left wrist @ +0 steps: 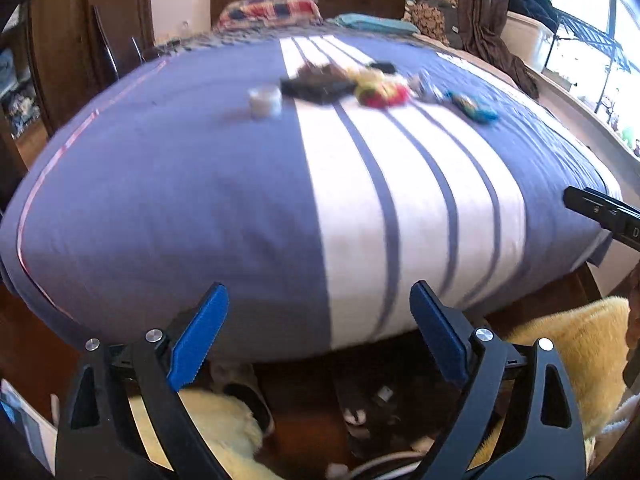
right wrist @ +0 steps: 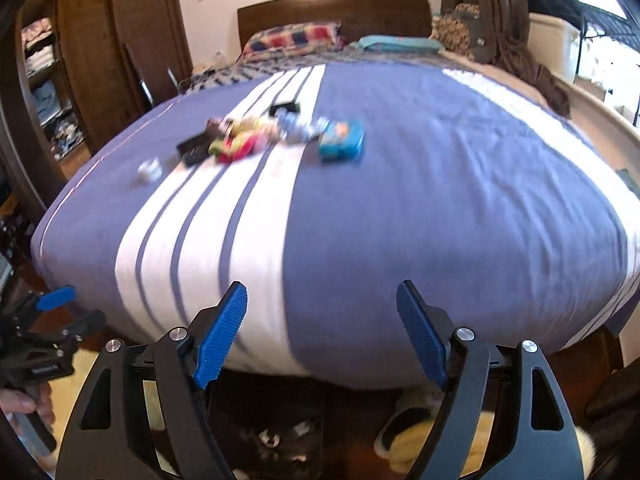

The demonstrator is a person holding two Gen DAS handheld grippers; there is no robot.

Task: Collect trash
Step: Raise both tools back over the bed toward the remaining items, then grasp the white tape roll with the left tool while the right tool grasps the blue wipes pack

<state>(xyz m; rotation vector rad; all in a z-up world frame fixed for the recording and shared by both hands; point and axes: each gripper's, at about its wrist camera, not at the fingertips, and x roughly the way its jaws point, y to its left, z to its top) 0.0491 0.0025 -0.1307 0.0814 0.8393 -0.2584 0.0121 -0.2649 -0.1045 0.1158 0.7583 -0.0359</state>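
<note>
Both the left gripper (left wrist: 316,326) and right gripper (right wrist: 320,328) were open and empty; trash pile (right wrist: 248,138) still sat uncollected on bed (right wrist: 440,208).

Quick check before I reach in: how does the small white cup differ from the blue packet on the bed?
The white cup is small, pale and stands upright; the blue packet is larger, bright blue with print, and lies flat. The cup sits alone on the blue fabric at the left end of the litter; the packet sits at the right end, by the crumpled wrappers. Both rest on the bedspread, untouched.
</note>
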